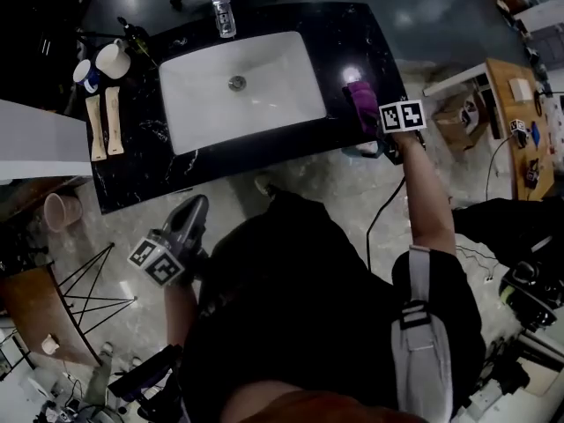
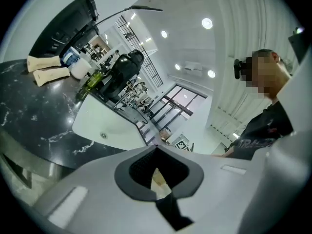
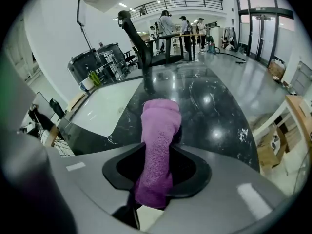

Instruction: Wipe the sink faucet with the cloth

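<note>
Right gripper released, jaws wide around cloth on counter, at 3 o'clock of sink. Left gripper clenched, empty, at 7 o'clock.

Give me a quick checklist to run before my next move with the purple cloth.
1. The cloth between the right gripper jaws: ok; it lies rolled on the counter, between them.
2. Grip on the cloth: not ok; the jaws stand apart, pads not pressing.
3. The left gripper out of the way: ok; shut, empty, held short of the counter.
4. The faucet located: ok; at the far rim of the sink.
5. Whether the cloth is damp: cannot tell.
</note>
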A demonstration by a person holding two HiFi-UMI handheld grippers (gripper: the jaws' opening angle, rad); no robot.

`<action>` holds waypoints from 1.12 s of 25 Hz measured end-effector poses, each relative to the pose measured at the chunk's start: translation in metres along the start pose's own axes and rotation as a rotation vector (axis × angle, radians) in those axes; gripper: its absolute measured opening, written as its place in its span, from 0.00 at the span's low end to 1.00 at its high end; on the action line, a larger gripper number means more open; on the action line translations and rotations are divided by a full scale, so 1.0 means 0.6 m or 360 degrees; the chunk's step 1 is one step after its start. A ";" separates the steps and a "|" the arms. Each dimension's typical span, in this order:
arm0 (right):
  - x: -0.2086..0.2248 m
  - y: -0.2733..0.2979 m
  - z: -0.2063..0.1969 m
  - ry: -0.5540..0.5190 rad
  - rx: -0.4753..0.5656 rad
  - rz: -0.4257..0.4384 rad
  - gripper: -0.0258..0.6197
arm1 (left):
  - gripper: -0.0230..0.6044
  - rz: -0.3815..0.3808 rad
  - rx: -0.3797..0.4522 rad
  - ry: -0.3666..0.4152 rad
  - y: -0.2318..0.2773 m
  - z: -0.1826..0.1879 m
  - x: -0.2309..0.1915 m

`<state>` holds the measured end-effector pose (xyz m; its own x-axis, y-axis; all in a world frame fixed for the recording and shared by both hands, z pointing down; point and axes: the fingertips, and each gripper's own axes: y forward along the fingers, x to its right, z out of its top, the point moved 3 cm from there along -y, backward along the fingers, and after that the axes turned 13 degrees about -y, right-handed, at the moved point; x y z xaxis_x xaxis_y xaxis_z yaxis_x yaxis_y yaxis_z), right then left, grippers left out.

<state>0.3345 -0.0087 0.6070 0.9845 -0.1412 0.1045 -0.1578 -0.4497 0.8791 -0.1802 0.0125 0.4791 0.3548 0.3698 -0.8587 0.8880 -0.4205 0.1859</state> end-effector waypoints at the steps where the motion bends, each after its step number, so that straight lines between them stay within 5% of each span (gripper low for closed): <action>1: -0.004 -0.003 0.003 -0.0025 -0.0001 0.0006 0.24 | 0.03 -0.0005 -0.0010 0.0003 0.013 0.005 0.002; 5: -0.040 -0.060 0.073 -0.0291 0.0194 -0.0034 0.21 | 0.03 -0.0029 -0.0055 0.0002 0.057 0.020 0.006; 11: -0.206 -0.120 0.343 -0.1064 0.0681 0.0090 0.21 | 0.03 -0.0008 0.0020 0.0004 0.076 0.039 0.007; 15: -0.311 -0.120 0.513 -0.1507 0.0834 0.0190 0.21 | 0.03 0.0083 0.0151 0.0019 0.050 0.050 0.008; 21: -0.387 -0.038 0.674 -0.1928 0.0686 0.0325 0.21 | 0.03 0.0279 0.0445 -0.0044 -0.022 0.049 -0.002; 28: -0.409 0.073 0.720 -0.2221 0.0262 0.0489 0.21 | 0.03 0.0428 0.0646 -0.0167 -0.060 0.026 -0.022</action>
<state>0.0524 -0.3748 0.4191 0.0471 -0.9389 -0.3409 -0.4481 -0.3249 0.8329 -0.2215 0.0098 0.4761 0.5058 0.1276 -0.8532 0.5765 -0.7857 0.2242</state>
